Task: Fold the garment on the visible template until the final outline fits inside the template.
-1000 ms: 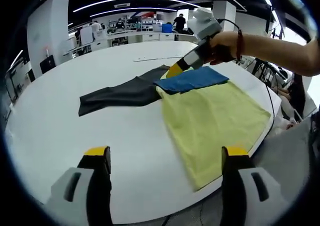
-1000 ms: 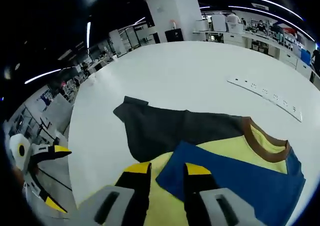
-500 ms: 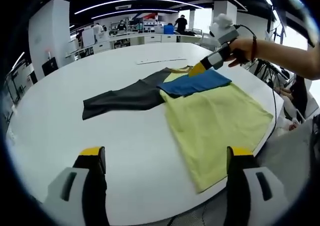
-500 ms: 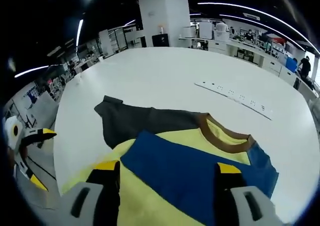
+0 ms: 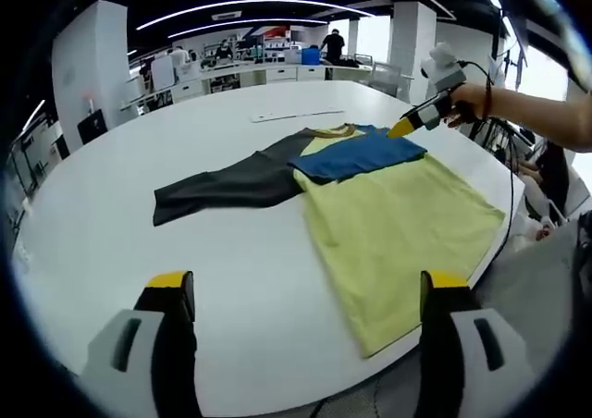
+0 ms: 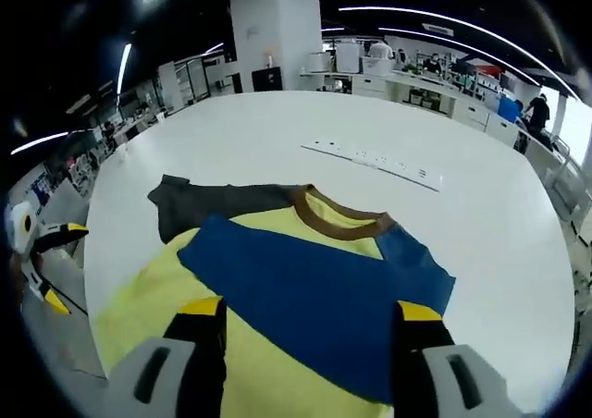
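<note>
I am working over a yellow garment (image 5: 398, 233) that is lying spread across the tabletop (image 5: 120, 224), its hem running up to the near right edge where I am standing. One blue sleeve (image 6: 305, 298) is lying folded inward across the chest, just under the brown collar (image 6: 335, 216), which I judge is the first fold narrowing the outline. The dark grey sleeve (image 5: 227, 179) is lying stretched out flat toward the table's left side, so that one is waiting for its turn.

My right gripper (image 5: 413, 124) is hanging in the air just beyond the blue sleeve near the far right edge, jaws spread wide and gripping nothing; in the right gripper view they are framing the blue cloth from above without touching it. My left gripper (image 5: 305, 330) is hovering low over the near edge, jaws also spread apart and empty, likely placed to reach for the grey sleeve or the hem.

A white power strip (image 6: 375, 159) is lying beyond the collar, well apart from the garment. I cannot tell where a template outline is.
</note>
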`<state>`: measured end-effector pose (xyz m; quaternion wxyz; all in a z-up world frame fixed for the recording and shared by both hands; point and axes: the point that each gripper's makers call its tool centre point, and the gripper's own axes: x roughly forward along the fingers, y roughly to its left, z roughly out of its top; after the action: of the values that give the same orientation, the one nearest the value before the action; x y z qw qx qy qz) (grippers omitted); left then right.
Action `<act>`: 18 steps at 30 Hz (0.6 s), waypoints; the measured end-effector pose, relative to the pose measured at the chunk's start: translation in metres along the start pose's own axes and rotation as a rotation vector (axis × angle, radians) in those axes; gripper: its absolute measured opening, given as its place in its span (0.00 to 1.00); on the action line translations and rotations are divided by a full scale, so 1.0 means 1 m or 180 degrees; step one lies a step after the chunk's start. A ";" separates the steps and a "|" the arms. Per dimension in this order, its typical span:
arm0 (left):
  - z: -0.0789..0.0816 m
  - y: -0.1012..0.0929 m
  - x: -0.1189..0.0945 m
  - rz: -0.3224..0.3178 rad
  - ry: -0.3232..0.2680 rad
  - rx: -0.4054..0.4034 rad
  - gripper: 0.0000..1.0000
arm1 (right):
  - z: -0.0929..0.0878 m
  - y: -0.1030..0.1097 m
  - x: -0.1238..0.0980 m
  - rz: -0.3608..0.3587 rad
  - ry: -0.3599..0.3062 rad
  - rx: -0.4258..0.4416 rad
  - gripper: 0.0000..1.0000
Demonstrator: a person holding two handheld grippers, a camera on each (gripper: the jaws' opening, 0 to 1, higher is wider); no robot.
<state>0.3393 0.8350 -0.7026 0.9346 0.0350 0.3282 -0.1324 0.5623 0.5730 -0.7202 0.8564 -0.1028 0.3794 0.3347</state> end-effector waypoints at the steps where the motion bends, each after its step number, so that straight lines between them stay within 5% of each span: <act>1: 0.000 0.000 0.000 0.0000 -0.0001 -0.0002 0.99 | -0.004 -0.004 -0.002 -0.0020 0.0014 0.0022 0.71; 8: 0.002 -0.002 0.001 -0.0002 0.0001 0.0015 0.99 | -0.023 -0.032 -0.020 -0.0175 0.0004 0.0113 0.62; 18: 0.005 -0.005 0.000 -0.0006 0.0013 0.0043 0.97 | -0.045 -0.047 -0.031 -0.0210 0.0013 0.0117 0.34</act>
<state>0.3410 0.8294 -0.6988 0.9336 0.0413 0.3293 -0.1354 0.5519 0.5027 -0.7330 0.8680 -0.1001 0.3836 0.2991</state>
